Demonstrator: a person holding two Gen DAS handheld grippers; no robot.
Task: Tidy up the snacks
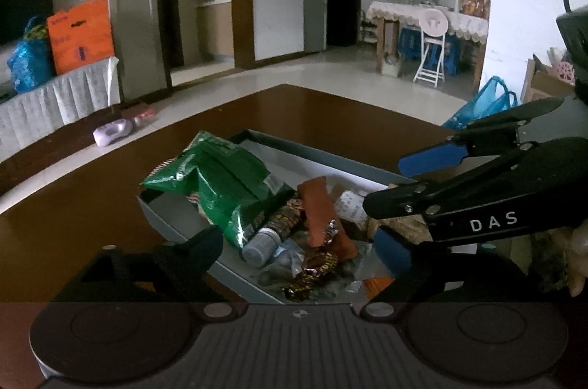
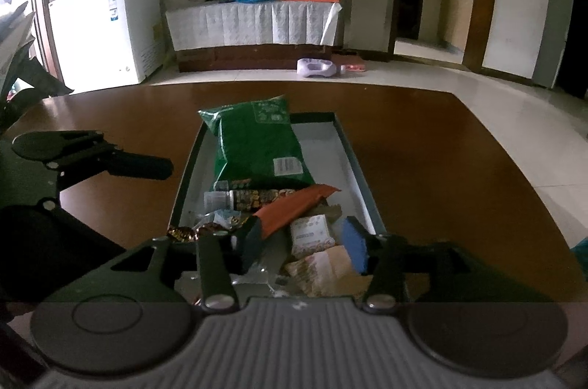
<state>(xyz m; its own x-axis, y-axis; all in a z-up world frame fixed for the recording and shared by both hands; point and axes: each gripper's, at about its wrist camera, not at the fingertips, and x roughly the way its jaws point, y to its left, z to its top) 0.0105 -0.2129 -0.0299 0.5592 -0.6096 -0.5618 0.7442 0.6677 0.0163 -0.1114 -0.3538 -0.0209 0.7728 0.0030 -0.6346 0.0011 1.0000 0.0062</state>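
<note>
A grey tray [image 1: 330,155] [image 2: 364,190] on the brown table holds several snacks. A green bag [image 1: 228,183] [image 2: 257,146] lies at its far end. Nearer lie an orange wrapper [image 1: 319,216] [image 2: 294,205], a gold-labelled bottle [image 1: 272,234] [image 2: 250,200] and gold foil sweets [image 1: 312,271] [image 2: 183,234]. My left gripper [image 1: 294,249] stands wide open over the bottle and sweets, touching none. My right gripper [image 2: 303,244] [image 1: 411,179] is open around a white printed packet [image 2: 312,234] [image 1: 349,205] and a tan packet [image 2: 323,267], with its pads clear of both.
The brown table [image 2: 441,168] spreads around the tray, and its far edge meets a pale tiled floor. A purple object [image 2: 316,67] lies on that floor. A blue bag [image 1: 485,102] stands beside the table. A hand [image 1: 577,249] grips the right tool.
</note>
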